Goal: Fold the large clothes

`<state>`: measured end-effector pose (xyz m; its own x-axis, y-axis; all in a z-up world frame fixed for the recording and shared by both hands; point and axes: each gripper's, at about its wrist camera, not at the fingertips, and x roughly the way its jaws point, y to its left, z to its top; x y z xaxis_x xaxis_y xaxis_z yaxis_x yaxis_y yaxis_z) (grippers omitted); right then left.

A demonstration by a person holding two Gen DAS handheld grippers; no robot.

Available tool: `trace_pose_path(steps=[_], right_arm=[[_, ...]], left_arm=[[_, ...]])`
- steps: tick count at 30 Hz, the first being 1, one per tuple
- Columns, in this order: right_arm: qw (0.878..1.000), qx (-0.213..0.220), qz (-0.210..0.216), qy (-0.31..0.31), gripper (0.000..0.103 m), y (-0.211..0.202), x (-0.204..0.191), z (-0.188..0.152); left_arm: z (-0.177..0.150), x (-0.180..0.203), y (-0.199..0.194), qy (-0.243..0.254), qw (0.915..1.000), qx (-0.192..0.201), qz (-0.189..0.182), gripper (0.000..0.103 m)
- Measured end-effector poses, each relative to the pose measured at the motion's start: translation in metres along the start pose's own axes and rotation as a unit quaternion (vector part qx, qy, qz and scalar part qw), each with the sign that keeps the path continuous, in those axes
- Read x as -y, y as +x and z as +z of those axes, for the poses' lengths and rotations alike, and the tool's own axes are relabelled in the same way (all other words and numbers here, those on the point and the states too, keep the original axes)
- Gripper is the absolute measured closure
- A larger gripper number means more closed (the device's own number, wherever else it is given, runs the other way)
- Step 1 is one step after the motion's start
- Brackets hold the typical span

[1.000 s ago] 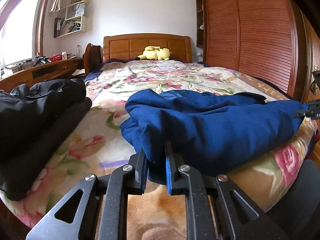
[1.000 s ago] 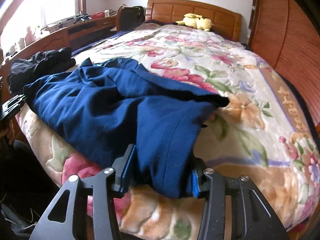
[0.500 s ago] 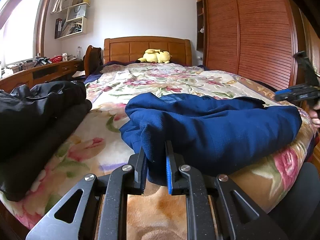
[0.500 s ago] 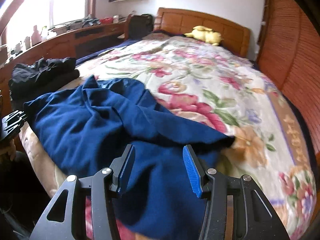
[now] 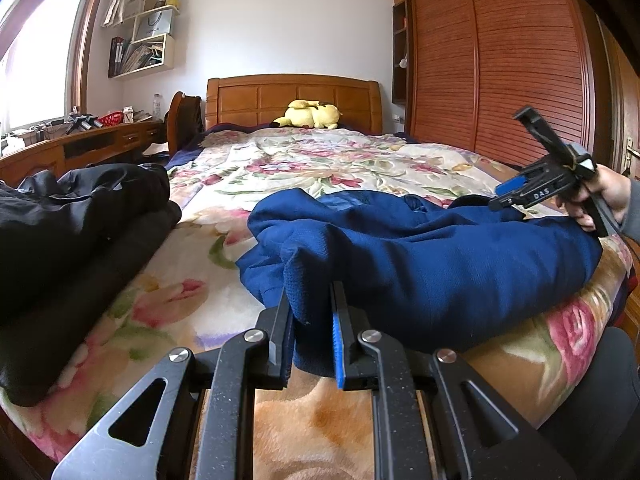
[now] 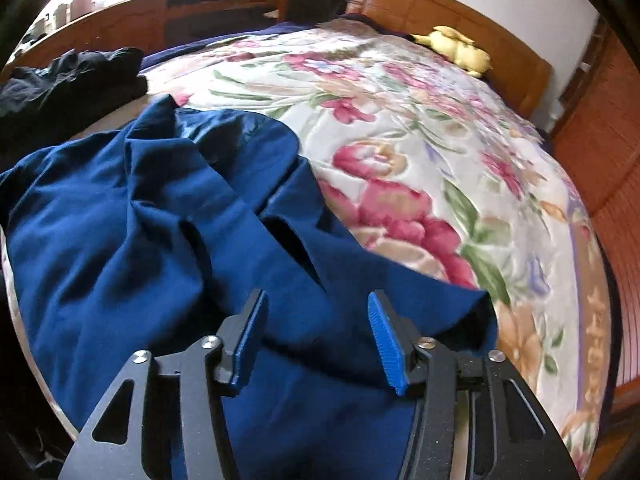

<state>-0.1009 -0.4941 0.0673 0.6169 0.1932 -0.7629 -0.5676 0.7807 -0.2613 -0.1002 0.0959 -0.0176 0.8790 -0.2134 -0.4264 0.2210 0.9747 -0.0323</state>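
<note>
Navy garment (image 5: pixel 420 264) mid-fold on floral blanket (image 6: pixel 420 128); near hem pinched in left gripper (image 5: pixel 312 320).
Right gripper (image 6: pixel 316 336) spreading, empty, above cloth; next calls for fresh grip on opposite edge.

1. The far half of the bed (image 6: pixel 420 92), up towards the headboard (image 5: pixel 292 98), lies bare under its floral cover: plenty of room to pass or lay cloth out.
2. The rumpled blue garment (image 6: pixel 132 220) fills the near edge, bunched in ridges.
3. A heap of black clothes (image 5: pixel 76 216) blocks the near left corner, just beside the blue one with a strip of cover between.
4. A yellow plush toy (image 5: pixel 310 114) sits against the headboard.
5. The wardrobe (image 5: pixel 500 60) hems in the right side; the wooden worktop (image 5: pixel 60 152) walls the left.
6. The right gripper (image 6: pixel 316 336), jaws opening with nothing between them, hangs over the blue cloth.
</note>
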Motion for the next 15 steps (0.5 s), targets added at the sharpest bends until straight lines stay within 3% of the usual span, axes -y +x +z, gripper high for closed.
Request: trace_pose_path(steps=[2, 4, 6, 9, 12, 15], right_arm=[[0.999, -0.017, 0.029, -0.017, 0.047, 0.01, -0.007, 0.005], [0.999, -0.031, 0.026, -0.036, 0.047, 0.022, -0.011, 0.01], [0.999, 0.001, 0.006, -0.042, 0.047, 0.015, -0.017, 0.017], [0.997, 0.033, 0.058, -0.027, 0.047, 0.002, -0.025, 0.023], [0.996, 0.012, 0.066, -0.053, 0.047, 0.008, -0.039, 0.019], [0.997, -0.021, 0.033, -0.071, 0.047, 0.025, -0.039, 0.018]], left_arm=[[0.0, 0.001, 0.0, 0.001, 1.0, 0.001, 0.0, 0.087], [0.001, 0.001, 0.0, 0.001, 1.0, 0.001, -0.001, 0.087], [0.0, 0.001, -0.001, 0.0, 1.0, 0.0, -0.002, 0.087], [0.0, 0.0, -0.001, 0.001, 1.0, -0.001, -0.004, 0.087], [0.0, -0.001, 0.0, 0.0, 1.0, -0.001, -0.007, 0.087], [0.0, -0.001, -0.001, -0.001, 1.0, -0.001, -0.008, 0.087]])
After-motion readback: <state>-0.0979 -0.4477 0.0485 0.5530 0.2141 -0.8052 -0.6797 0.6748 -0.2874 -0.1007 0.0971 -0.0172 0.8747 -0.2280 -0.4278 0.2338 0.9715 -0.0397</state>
